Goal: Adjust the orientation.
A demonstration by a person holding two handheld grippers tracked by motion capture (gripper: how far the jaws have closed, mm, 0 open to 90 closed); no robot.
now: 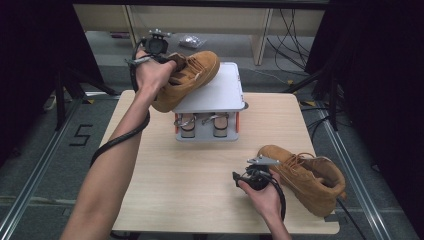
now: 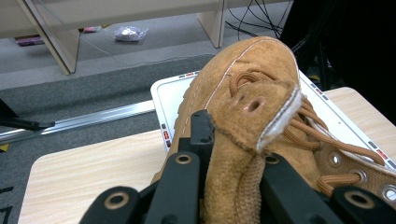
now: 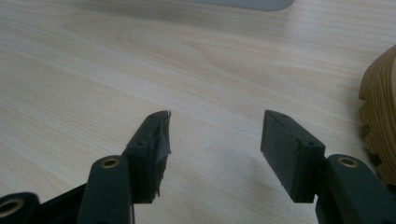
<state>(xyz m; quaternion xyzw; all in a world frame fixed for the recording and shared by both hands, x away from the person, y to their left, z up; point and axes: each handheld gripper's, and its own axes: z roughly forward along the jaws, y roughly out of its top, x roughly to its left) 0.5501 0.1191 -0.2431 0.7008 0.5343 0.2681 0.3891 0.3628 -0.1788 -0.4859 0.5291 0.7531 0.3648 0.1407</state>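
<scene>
Nearest the high camera, the right gripper (image 1: 243, 176) idled with jaws apart and empty at five o'clock on the table (image 1: 165, 175), beside the second boot (image 1: 307, 177). At eleven o'clock the left gripper (image 1: 165, 59) clamped the held boot's (image 1: 192, 75) collar above the white shelf (image 1: 217, 90); settling the sole flat before letting go seemed wisest.

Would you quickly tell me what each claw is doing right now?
Left claw: closed on the raised boot's collar.
Right claw: open, holding nothing, beside the second boot.
</scene>
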